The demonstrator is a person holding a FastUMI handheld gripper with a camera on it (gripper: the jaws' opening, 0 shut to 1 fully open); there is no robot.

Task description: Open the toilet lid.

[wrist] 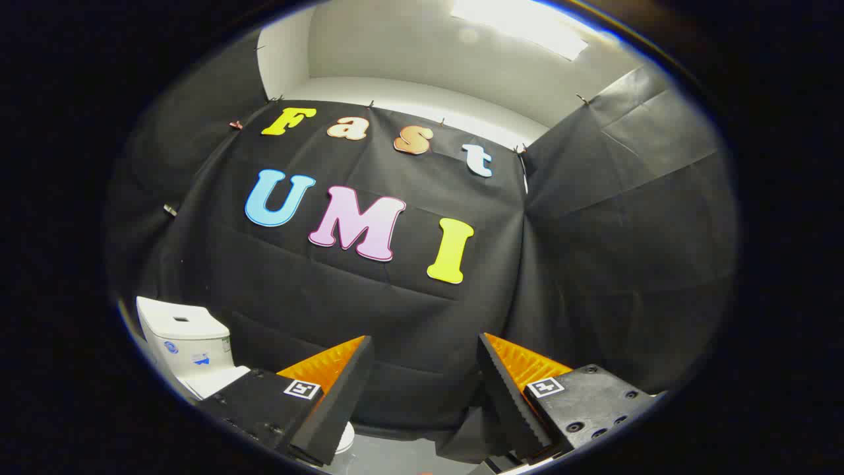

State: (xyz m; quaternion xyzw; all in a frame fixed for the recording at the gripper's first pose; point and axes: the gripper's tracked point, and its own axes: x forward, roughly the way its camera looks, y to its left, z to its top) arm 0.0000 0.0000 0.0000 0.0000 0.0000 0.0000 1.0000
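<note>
— Location of the toilet (191, 349)?

— Low, off to the left of the gripper (425, 369), standing against the black cloth wall (369, 297). The tank shows in full, upright; a strip of the lid (217, 381) shows below it, lying flat, largely hidden behind the left finger's mount.

— Contact?

— None. The toilet sits beside and beyond the left finger, not between the two.

— State of the fingers?

— Spread wide apart, gripping nothing; between them only cloth wall and a patch of grey floor (395, 455).

— Overhead?

— White ceiling, one bright light panel (521, 23).
</note>
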